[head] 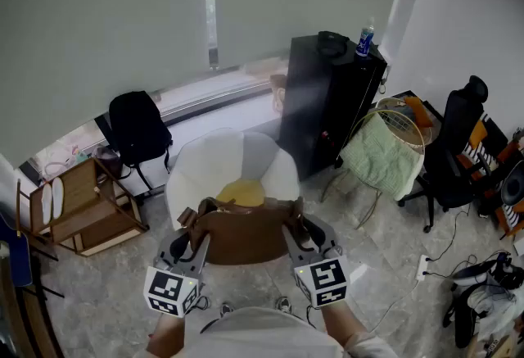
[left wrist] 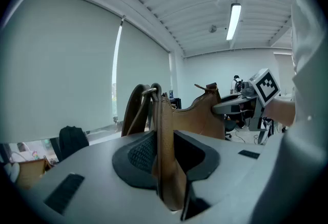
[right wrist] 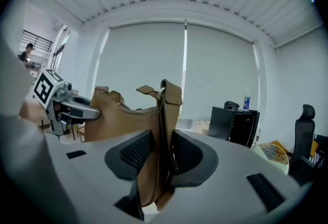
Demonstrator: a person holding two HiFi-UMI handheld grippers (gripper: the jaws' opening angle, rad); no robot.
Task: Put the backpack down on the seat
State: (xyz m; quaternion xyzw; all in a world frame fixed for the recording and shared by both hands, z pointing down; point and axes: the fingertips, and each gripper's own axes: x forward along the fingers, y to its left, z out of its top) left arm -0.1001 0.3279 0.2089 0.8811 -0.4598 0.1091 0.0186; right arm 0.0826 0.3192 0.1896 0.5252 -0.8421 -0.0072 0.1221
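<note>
A brown leather backpack [head: 246, 235] hangs between my two grippers, above the front of a white round seat [head: 214, 164] with a yellow cushion [head: 241, 192]. My left gripper [head: 196, 235] is shut on the bag's left side and its strap. In the left gripper view the brown leather [left wrist: 165, 141] runs upright between the dark pads [left wrist: 139, 152] of my left gripper [left wrist: 165, 162]. My right gripper [head: 295, 232] is shut on the bag's right side. The right gripper view shows my right gripper [right wrist: 161, 159] with the strap [right wrist: 165, 115] pinched and the bag's body [right wrist: 120, 118] stretching left.
A black backpack [head: 137, 127] leans by the window beside a wooden rack [head: 82, 205]. Right of the seat stand a black cabinet [head: 327, 98] with a bottle [head: 364, 38], a basket with green cloth [head: 383, 150] and a black office chair [head: 454, 143]. Cables [head: 442, 254] lie on the floor.
</note>
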